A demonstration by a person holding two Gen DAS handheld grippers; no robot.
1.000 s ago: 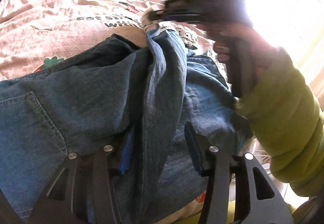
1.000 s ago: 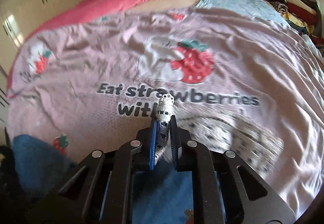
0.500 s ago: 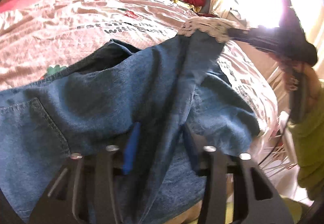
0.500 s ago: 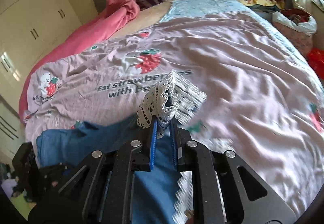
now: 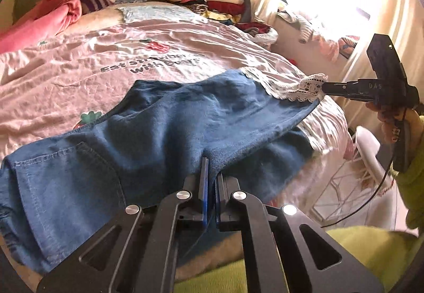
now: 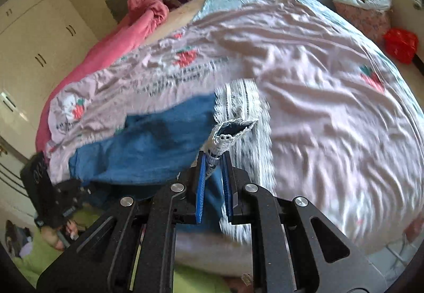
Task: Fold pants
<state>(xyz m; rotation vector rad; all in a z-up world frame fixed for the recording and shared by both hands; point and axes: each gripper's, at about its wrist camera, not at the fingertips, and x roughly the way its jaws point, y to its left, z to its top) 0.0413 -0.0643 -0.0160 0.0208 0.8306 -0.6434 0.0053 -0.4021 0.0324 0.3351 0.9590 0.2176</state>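
Over the bed (image 5: 66, 75), both tongs (image 5: 210, 168) pinch pants (image 5: 164, 123).

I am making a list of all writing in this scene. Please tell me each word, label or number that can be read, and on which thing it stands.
"Eat str…wber…s" over "with b…": dark print on the pink bedspread, partly lost in wrinkles.
"D A S", faint: on the right gripper body; uncertain.
Small print beside the cartoon figure on the bedspread, right wrist view: too blurred.
White marks on the left gripper body: too blurred.
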